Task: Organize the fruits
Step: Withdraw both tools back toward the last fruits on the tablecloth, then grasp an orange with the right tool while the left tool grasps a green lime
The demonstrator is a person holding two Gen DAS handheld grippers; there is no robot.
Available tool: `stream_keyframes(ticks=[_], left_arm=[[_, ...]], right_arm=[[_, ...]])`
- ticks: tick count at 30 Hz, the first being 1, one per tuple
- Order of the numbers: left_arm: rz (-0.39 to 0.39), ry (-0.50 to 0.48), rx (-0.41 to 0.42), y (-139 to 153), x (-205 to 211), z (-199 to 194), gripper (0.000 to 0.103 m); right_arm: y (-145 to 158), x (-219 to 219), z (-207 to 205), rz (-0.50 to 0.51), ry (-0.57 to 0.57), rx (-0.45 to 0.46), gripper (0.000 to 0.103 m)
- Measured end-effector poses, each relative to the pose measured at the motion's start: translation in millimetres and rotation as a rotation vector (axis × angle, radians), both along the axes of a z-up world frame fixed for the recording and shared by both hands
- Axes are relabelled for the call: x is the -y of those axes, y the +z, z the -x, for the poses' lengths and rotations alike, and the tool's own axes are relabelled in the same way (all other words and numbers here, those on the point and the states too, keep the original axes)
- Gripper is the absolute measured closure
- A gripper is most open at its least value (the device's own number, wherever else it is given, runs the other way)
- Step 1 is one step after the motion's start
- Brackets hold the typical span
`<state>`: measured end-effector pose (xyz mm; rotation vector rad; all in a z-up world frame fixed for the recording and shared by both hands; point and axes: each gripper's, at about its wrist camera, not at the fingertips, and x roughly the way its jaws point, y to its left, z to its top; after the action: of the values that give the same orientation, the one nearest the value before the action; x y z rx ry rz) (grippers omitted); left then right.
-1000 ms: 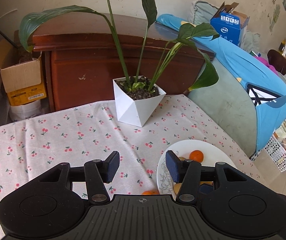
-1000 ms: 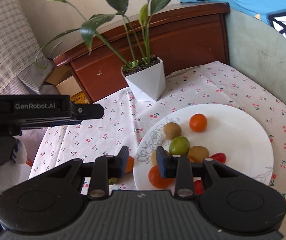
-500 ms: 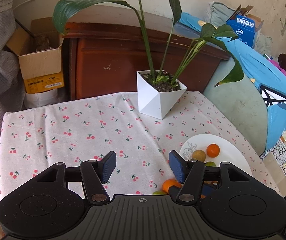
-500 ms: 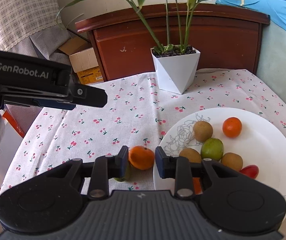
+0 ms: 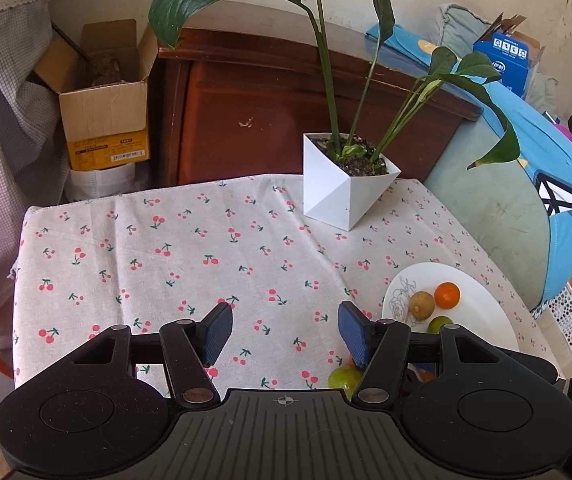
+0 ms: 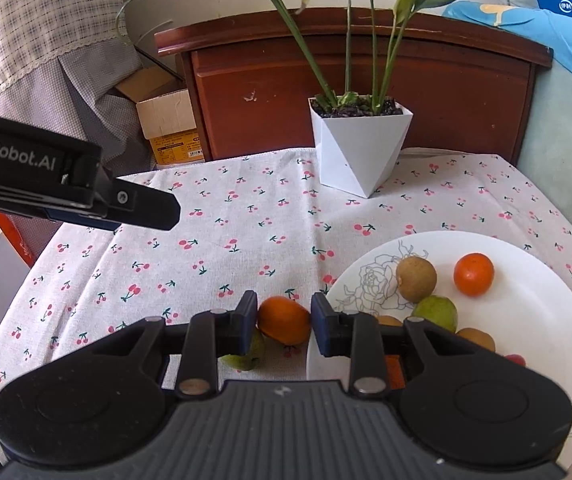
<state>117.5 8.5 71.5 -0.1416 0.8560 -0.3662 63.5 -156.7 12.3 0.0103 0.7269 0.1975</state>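
Observation:
An orange (image 6: 283,320) lies on the cherry-print cloth just left of the white plate (image 6: 526,320). It fills the narrow gap of my right gripper (image 6: 283,308); I cannot tell whether the pads touch it. A green fruit (image 6: 245,356) sits beside it, half hidden by the left finger. On the plate lie a brown fruit (image 6: 416,278), a second orange (image 6: 474,274), a green fruit (image 6: 436,312) and others under the gripper. My left gripper (image 5: 283,330) stands open over bare cloth with nothing between its fingers. The loose green fruit (image 5: 344,378) peeks out by its right finger.
A white faceted plant pot (image 6: 360,148) with long leaves stands at the back of the table. Behind it is a dark wooden cabinet (image 6: 366,72), and a cardboard box (image 5: 105,120) to its left. The plate (image 5: 482,312) is near the table's right edge. The left gripper's body (image 6: 45,172) juts in.
My right gripper has shifted left from over the plate, so the loose orange now shows in its gap. The left gripper's jaws have widened, and it has drifted left away from the plate.

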Motion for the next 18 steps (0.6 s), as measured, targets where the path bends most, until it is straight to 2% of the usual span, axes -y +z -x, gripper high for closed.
stream_keyframes(ticks=[2, 6, 10, 18], left_arm=[[0.001, -0.002, 0.001, 0.2, -0.1, 0.5, 0.045], [-0.002, 0.000, 0.006, 0.9, -0.1, 1.4, 0.045], [-0.001, -0.001, 0.004, 0.8, -0.4, 1.3, 0.045], [-0.012, -0.011, -0.008, -3.1, -0.5, 2.5, 0.045]], right_arm=[[1.2, -1.2, 0.5, 0.013, 0.005, -0.006, 0.074], [3.6, 1.8, 1.0, -0.049, 0.039, -0.056, 0.074], [2.2, -13.1, 7.4, 0.037, 0.102, -0.025, 0.074], [0.4, -9.9, 4.2, 0.015, 0.063, -0.036, 0.071]])
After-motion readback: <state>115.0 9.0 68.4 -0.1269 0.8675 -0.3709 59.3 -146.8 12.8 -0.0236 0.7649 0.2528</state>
